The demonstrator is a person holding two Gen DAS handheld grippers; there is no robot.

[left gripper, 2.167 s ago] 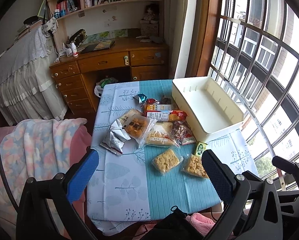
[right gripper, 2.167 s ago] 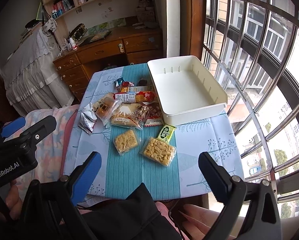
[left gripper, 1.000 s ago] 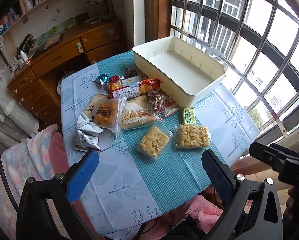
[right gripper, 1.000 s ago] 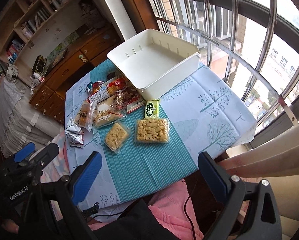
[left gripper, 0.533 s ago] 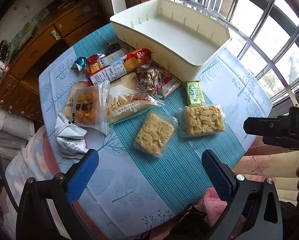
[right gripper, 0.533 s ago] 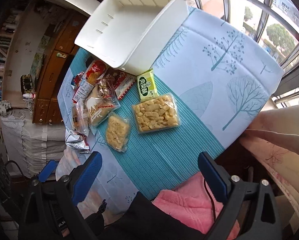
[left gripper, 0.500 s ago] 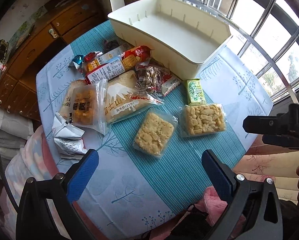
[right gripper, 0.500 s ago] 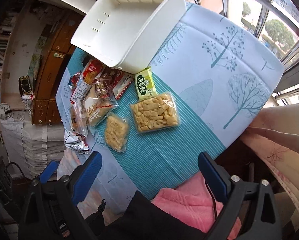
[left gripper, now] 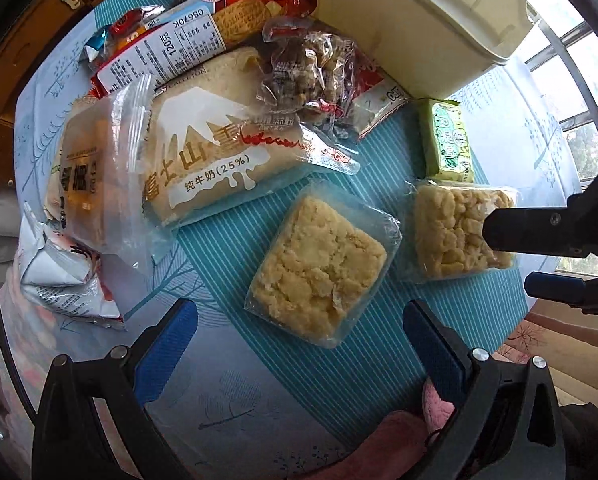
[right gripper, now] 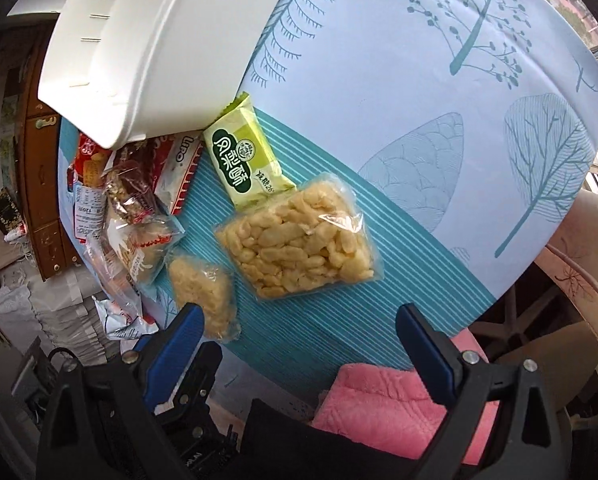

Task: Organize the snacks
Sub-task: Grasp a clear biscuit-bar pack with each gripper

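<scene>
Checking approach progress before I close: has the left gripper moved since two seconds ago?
Yes. The left gripper has come down and forward toward the table: the crumbly snack pack now sits between its open fingers, and the white bin looms much closer.

Bare tablecloth (right gripper: 439, 92) right of snacks (right gripper: 299, 236)

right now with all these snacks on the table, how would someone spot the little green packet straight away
Start at the big white bin on the tree-print tablecloth. The small green packet lies against the bin's near wall, its other end touching the clear bag of pale puffed pieces. It is the only opaque green wrapper, with white characters printed on it, and smaller than its neighbours.
</scene>
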